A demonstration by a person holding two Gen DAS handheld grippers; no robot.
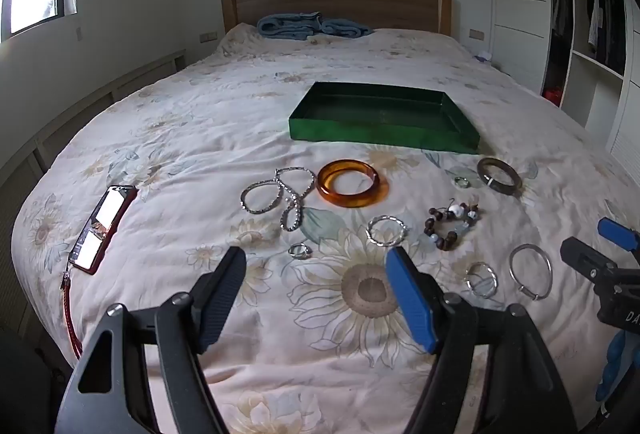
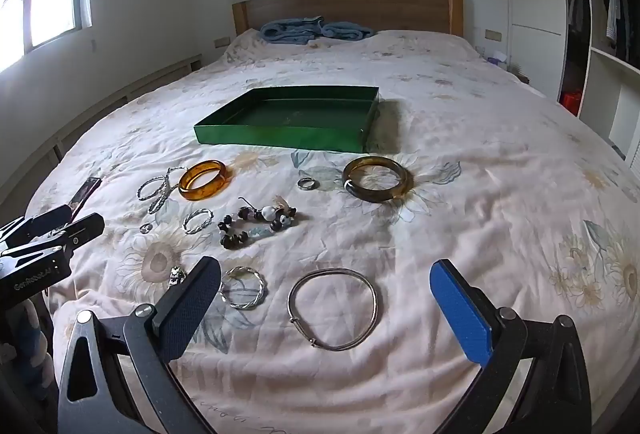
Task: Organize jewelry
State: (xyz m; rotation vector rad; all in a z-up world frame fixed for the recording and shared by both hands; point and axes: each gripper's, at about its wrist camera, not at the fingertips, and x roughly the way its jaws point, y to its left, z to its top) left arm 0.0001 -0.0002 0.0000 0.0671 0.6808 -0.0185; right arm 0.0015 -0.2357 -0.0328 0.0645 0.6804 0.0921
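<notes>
The thin silver bangle (image 2: 334, 308) lies flat on the bed (image 2: 480, 174), directly ahead of the right claw (image 2: 326, 298) and between its spread fingers. The left claw (image 1: 316, 274), also spread, holds nothing. The green tray (image 2: 280, 136) stands well beyond.

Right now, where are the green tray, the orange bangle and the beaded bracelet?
green tray (image 1: 380, 134), left wrist view, on its near wall.
orange bangle (image 1: 347, 196), left wrist view, on its near rim.
beaded bracelet (image 2: 267, 212), right wrist view, on a white bead.

right tongs (image 2: 326, 298) gape above a thin silver bangle (image 2: 333, 309) on the bedspread (image 2: 480, 194).
</notes>
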